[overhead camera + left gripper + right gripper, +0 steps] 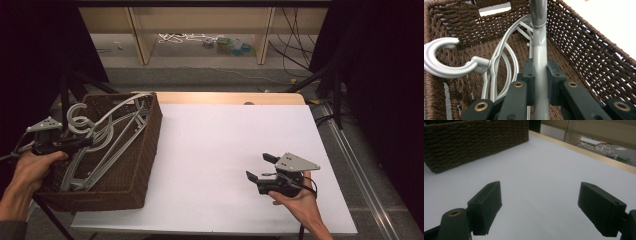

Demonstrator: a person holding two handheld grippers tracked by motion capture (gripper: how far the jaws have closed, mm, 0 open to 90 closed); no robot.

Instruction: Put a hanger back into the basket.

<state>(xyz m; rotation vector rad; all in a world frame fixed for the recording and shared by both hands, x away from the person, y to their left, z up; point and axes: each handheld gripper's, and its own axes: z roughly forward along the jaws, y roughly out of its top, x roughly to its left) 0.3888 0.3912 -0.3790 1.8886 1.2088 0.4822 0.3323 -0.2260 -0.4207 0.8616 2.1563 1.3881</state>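
A brown wicker basket stands at the table's left edge with several grey plastic hangers lying in it. My left gripper hangs over the basket's left side, shut on the straight bar of one grey hanger; in the left gripper view my left gripper has both pads pressed against that bar. Beside it, another hanger's hook curls to the left over the basket wall. My right gripper rests low over the white table at the front right, open with nothing between its jaws.
The basket's woven side lies far to the left of the right gripper, across bare white tabletop. A wooden strip borders the table's far edge. Beyond are shelf legs and loose cables on the floor. Black curtains stand on both sides.
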